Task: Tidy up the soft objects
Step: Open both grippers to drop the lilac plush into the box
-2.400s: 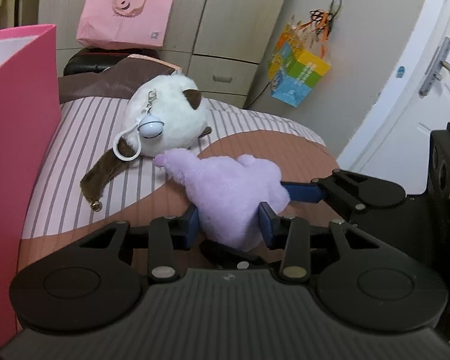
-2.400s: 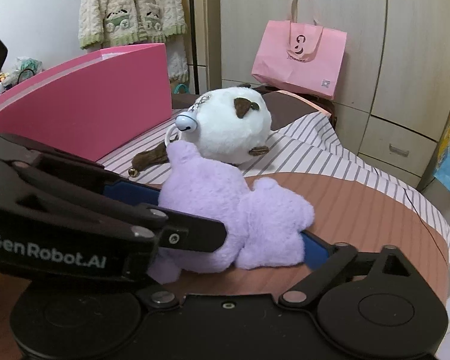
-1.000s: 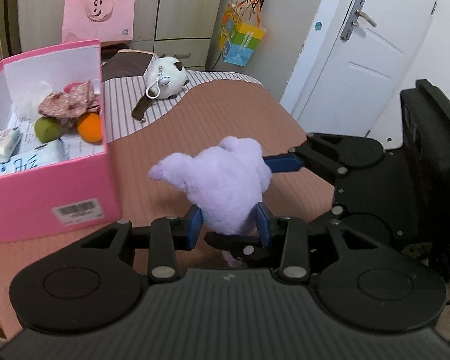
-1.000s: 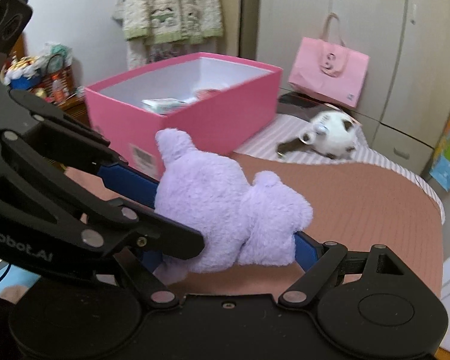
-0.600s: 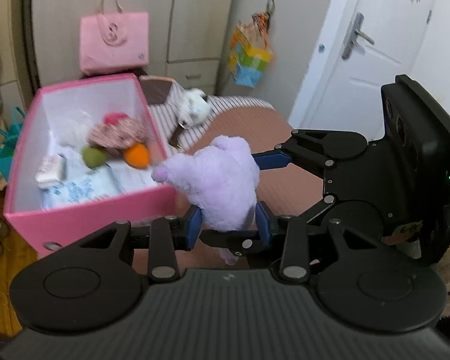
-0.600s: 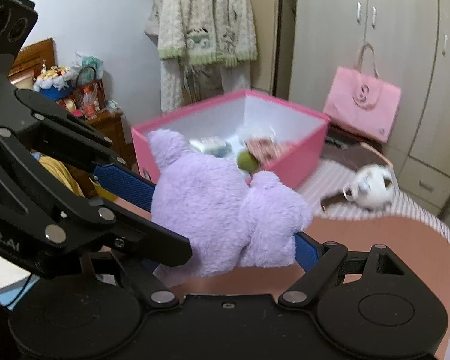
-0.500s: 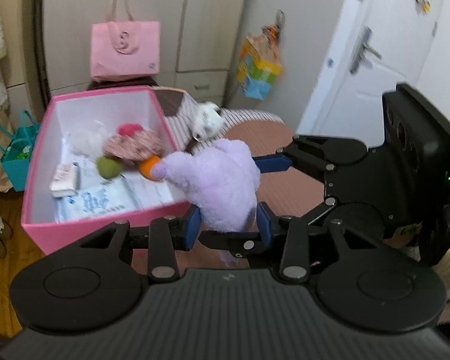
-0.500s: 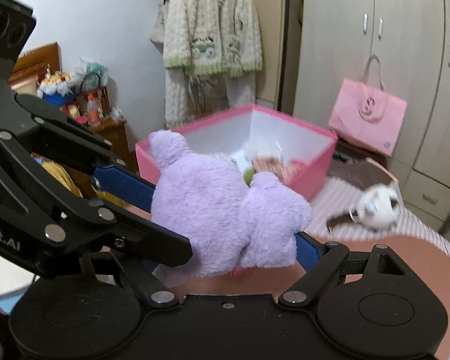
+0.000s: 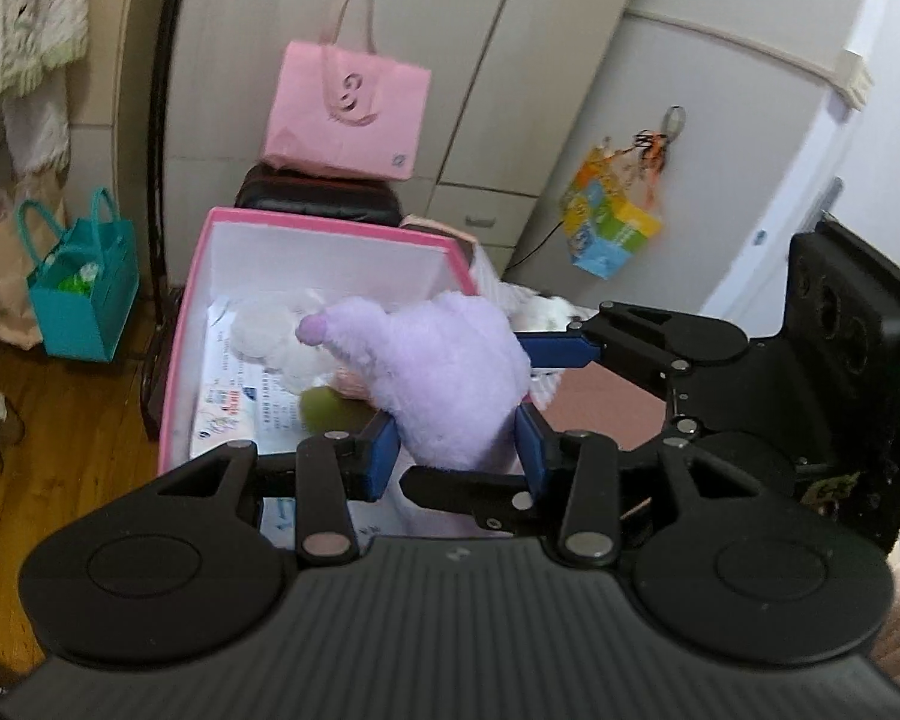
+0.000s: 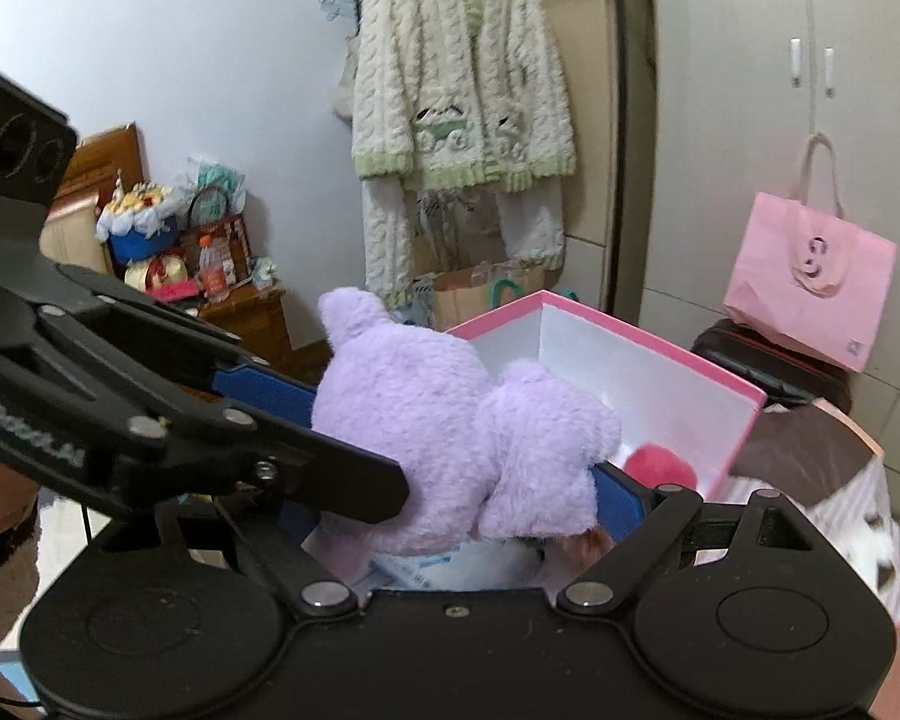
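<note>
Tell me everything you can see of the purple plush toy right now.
The purple plush toy is pale lilac with fluffy, fleecy fabric, a rounded body, stubby limbs and a darker purple tip on one projecting part. It is off any surface, held over the open pink box, above the items inside. The left gripper clamps its lower body between blue pads; the right gripper holds it across its wider sides. No face is visible from either wrist view.
</note>
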